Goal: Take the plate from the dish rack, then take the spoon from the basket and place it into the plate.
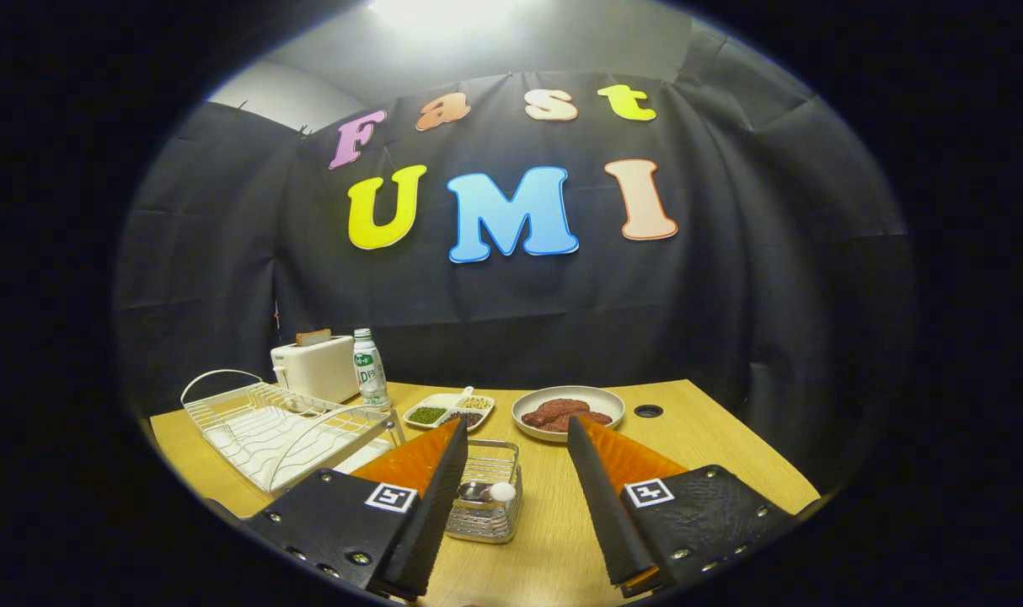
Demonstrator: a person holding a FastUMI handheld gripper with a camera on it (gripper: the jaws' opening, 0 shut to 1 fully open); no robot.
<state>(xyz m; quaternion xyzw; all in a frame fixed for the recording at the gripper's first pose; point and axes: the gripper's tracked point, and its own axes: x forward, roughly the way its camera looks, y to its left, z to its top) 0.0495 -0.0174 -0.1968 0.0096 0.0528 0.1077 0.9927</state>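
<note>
The hand-held gripper [516,438] hangs wide open, holding nothing, above the wooden worktop [714,438]. The wire basket [486,506] with the spoon [496,491] sits between its fingers; the dish rack [275,426] stands left.

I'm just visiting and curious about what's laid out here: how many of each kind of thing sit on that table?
Dish rack: 1
Toaster: 1
Water bottle: 1
Divided dish of beans: 1
Bowl of meat: 1
Wire basket: 1
Total: 6
The gripper is open, fingers either side of the basket.
</note>
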